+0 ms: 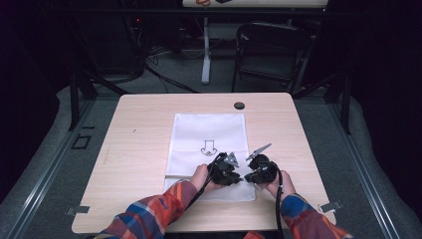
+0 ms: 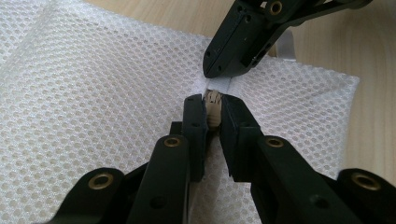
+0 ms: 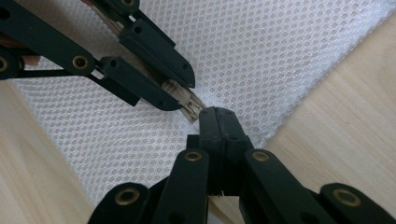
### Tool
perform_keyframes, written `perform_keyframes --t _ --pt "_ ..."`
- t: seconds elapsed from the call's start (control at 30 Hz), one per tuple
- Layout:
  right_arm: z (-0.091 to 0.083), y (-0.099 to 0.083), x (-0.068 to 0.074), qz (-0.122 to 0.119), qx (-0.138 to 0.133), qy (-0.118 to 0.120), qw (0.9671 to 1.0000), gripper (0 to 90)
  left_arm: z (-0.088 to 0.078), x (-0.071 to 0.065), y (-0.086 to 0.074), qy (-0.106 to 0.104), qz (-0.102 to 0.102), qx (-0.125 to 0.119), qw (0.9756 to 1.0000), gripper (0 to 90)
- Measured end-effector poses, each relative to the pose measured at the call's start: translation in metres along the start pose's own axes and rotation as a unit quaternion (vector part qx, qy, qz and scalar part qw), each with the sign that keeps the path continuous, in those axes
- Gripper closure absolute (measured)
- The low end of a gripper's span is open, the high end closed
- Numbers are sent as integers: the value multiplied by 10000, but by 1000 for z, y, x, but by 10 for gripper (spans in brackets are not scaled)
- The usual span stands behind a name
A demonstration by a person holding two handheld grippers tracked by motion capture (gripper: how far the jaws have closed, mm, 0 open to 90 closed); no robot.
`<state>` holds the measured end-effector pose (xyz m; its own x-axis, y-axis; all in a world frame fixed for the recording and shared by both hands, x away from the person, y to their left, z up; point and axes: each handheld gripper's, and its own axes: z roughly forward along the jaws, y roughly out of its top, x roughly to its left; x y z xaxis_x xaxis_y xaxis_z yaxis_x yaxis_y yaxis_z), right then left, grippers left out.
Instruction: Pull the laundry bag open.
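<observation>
Left gripper (image 2: 213,109) pinches zipper pull (image 2: 213,103) on mesh bag (image 2: 93,93).

- High view looks forward and down over my arms at the whole table (image 1: 139,149).
- Both gripper views sit close above the mesh bag (image 2: 93,93), facing each other.

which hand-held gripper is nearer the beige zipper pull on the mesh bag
Left. The left hand-held gripper has its jaws closed on the zipper pull; the right hand-held gripper pinches the mesh bag just beside it.
</observation>
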<state>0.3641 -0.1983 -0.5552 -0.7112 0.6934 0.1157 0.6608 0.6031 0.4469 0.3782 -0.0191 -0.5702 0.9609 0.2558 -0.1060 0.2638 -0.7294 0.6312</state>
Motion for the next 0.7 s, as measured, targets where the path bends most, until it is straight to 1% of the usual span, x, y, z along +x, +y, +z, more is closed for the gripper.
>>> perform_keyframes --t 0.03,0.07,0.1,0.13,0.17,0.2,0.23,0.27,0.3,0.33,0.37,0.4,0.43,0.47,0.5,0.53,0.57,0.6,0.63,0.67,0.7 --pt "0 0 -1 -52 14 28 10000 900 0 0 0 3 -14 9 10000 805" --pt "1 0 1 53 -62 103 9999 900 -1 -1 0 25 -5 71 10000 806" --pt "1 0 2 69 -52 128 9999 900 -1 -2 -1 7 11 43 10000 808" --pt "0 0 2 29 7 116 9999 900 -2 -3 0 22 37 102 9999 808" --pt "0 0 2 5 52 126 9999 900 -2 -4 -2 -48 18 53 10000 808" --pt "0 0 2 11 58 189 9998 900 -3 -5 -2 -53 25 72 10000 808" --pt "0 -1 2 -41 74 170 9998 900 -4 -5 -3 -61 38 88 9999 808" --pt "1 0 4 -44 88 188 9998 900 -5 -6 -2 -1 64 156 9999 807" --pt "1 0 4 -77 110 200 9997 900 -5 -7 -3 3 61 148 9999 804" --pt "1 0 5 -49 113 218 9997 900 -5 -7 -3 7 34 110 9999 798" --pt "1 0 5 -46 110 218 9997 900 -4 -6 -3 -64 7 59 10000 775" --pt "2 0 5 12 47 224 9997 900 -3 -6 -3 -48 23 86 9999 756" --pt "2 -1 5 35 50 246 9997 900 -1 -7 -2 -99 53 40 9999 743" --pt "2 -1 5 42 58 239 9997 900 -1 -7 -1 -24 111 117 9999 744" --pt "1 -1 5 41 61 237 9997 900 -1 -8 -1 3 117 138 9998 754" --pt "2 -1 5 30 58 238 9997 900 -1 -8 0 42 137 155 9998 781" --pt "0 0 4 -60 154 261 9995 900 0 -8 0 -18 124 82 9999 801" --pt "-1 1 2 -121 236 232 9994 900 0 -8 0 -17 121 86 9999 807" --pt "-1 1 2 -114 226 237 9994 900 0 -8 0 -20 118 87 9999 812" --pt "2 -1 4 51 39 244 9997 900 0 -8 1 25 138 128 9998 814" --pt "0 0 2 -68 182 251 9995 900 -1 -9 1 29 131 137 9998 816"
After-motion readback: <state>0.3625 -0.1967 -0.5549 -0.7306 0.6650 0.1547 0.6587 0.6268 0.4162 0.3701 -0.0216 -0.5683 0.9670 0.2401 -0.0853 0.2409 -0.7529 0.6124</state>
